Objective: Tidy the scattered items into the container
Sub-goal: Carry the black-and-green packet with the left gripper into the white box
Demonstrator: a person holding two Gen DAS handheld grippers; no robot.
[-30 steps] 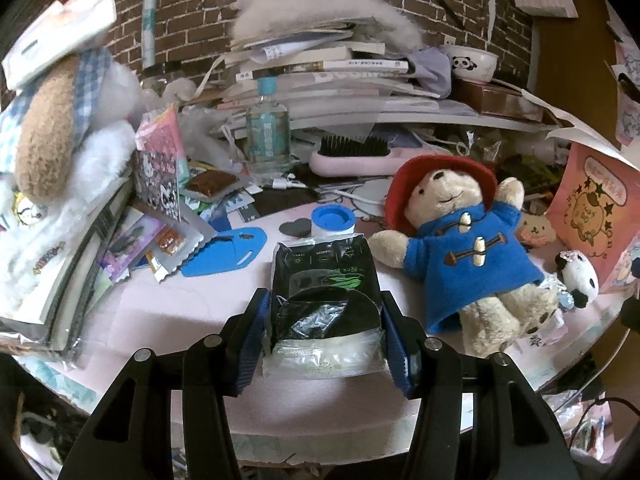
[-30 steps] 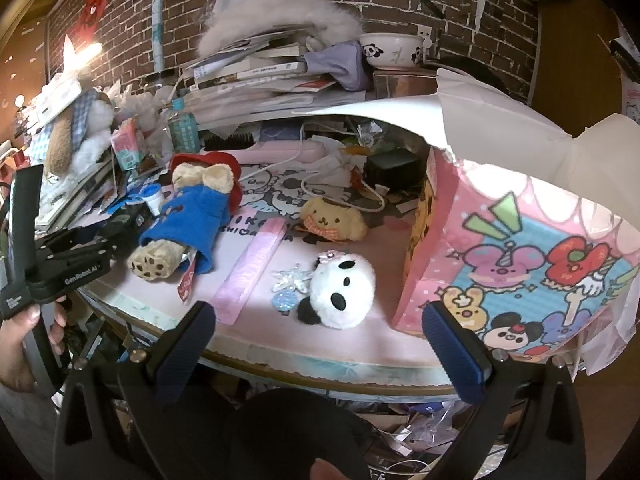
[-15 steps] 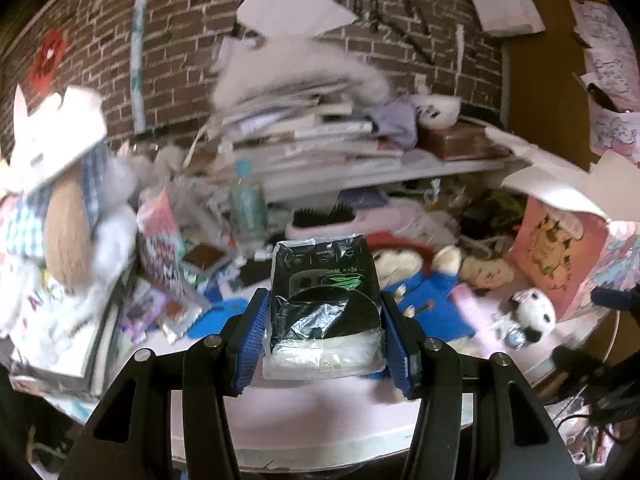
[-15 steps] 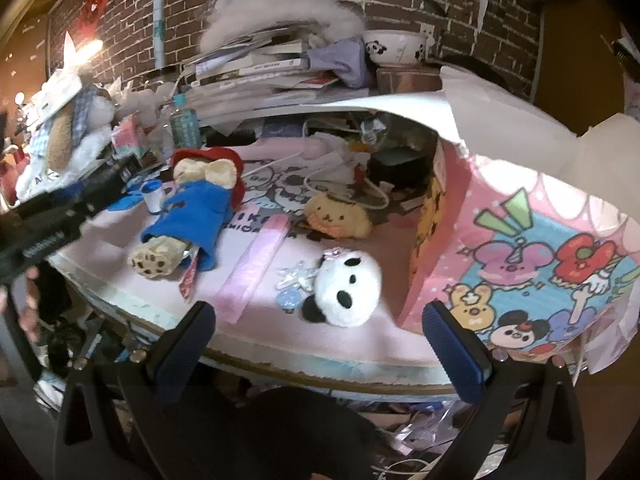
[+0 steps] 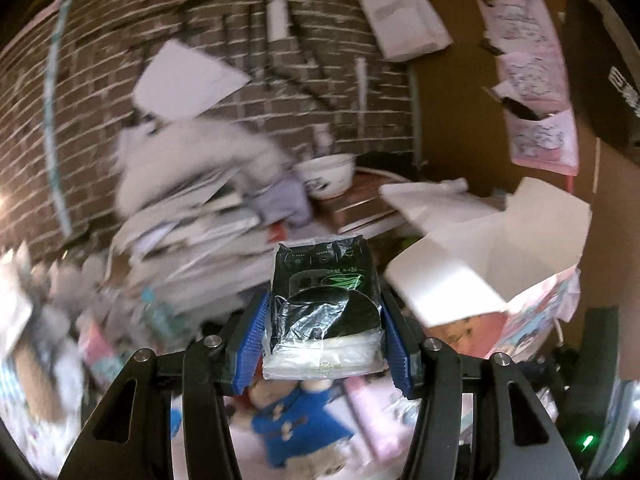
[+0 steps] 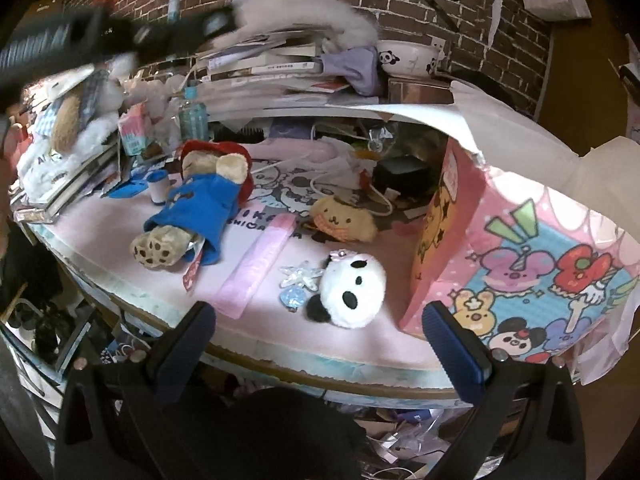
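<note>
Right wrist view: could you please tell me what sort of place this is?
Probably a cluttered desk in a home room: brick wall behind, piled books and papers, plush toys like the fluffy panda.

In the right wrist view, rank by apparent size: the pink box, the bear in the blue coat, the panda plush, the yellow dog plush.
1. Pink box, though it sits nearest the camera.
2. Bear.
3. Panda plush and yellow dog plush look about alike; the panda is nearer, so I will not rank them.

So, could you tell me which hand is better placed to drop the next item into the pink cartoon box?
Left: the left gripper already clamps the black plastic-wrapped packet near the open pink cartoon box; the right gripper is open, empty.
</note>
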